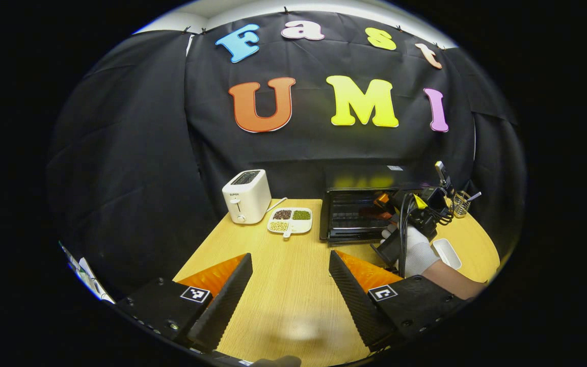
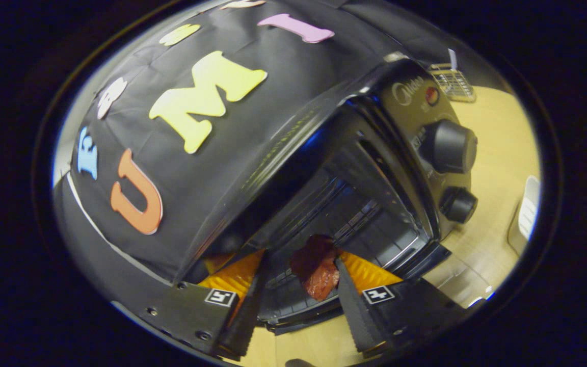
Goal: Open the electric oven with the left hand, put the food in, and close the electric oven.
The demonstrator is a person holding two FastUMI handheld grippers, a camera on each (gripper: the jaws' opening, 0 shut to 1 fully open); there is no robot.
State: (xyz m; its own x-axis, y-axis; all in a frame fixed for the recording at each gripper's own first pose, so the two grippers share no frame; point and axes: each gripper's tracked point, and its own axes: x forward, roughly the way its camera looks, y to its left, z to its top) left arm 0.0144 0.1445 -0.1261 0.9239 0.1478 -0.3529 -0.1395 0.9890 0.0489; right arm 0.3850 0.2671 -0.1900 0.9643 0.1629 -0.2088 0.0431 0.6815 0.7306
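The black electric oven point(image 1: 359, 201) stands at the back right of the wooden table point(image 1: 283, 295) with its door point(image 1: 352, 238) folded down. My left gripper point(image 1: 291, 257) hovers open over the table's middle, well short of the oven, with nothing between its fingers. A gloved hand point(image 1: 416, 255) holds my right gripper point(image 1: 381, 201) inside the oven mouth. In the right gripper view, a dark red piece of food point(image 2: 319, 272) lies on the rack point(image 2: 359, 214) inside the oven point(image 2: 405, 102). My right gripper point(image 2: 299, 262) is open around it, and the food rests against one finger only.
A white toaster point(image 1: 246, 196) and a divided plate of beans point(image 1: 291, 220) sit left of the oven. A white dish point(image 1: 447, 253) and a wire basket point(image 1: 460, 204) stand to its right. Two knobs point(image 2: 449, 145) stick out from the oven's panel.
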